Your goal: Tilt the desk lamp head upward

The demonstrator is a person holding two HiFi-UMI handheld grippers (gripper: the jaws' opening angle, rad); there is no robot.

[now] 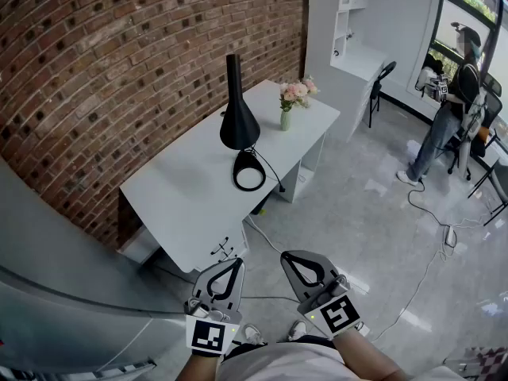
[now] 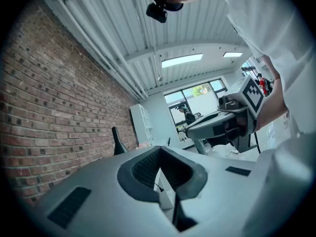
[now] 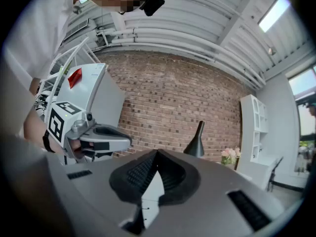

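From here, the left gripper [image 1: 230, 267] and right gripper [image 1: 294, 260] are held side by side, each with its fingers pressed together on nothing. The black desk lamp [image 1: 238, 121] stands at their twelve o'clock, well apart, on the white desk [image 1: 182, 193]. Its ring head [image 1: 236, 177] hangs low by the desktop. A flower vase [image 1: 286, 118] sits at the lamp's two o'clock.

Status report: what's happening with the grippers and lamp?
Left gripper and right gripper shut, empty. Desk lamp untouched on table, head drooped. Flower vase beside it, not blocking.
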